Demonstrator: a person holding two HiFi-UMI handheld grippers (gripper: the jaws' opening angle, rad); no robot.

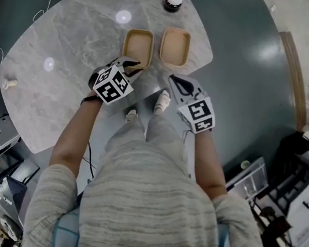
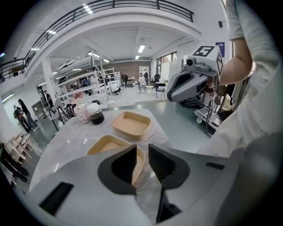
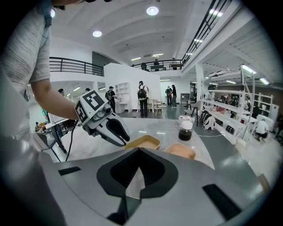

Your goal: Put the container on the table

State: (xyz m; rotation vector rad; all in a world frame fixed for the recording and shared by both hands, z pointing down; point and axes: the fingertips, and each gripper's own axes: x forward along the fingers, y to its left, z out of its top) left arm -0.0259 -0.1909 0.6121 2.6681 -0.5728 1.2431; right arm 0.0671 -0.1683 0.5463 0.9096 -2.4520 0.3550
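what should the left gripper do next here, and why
Probably lift the left gripper back off the near container. That container already sits flat on the table beside the other container, and the jaws stand slightly apart astride its wall, one inside, one outside, so nothing seems left to hold.
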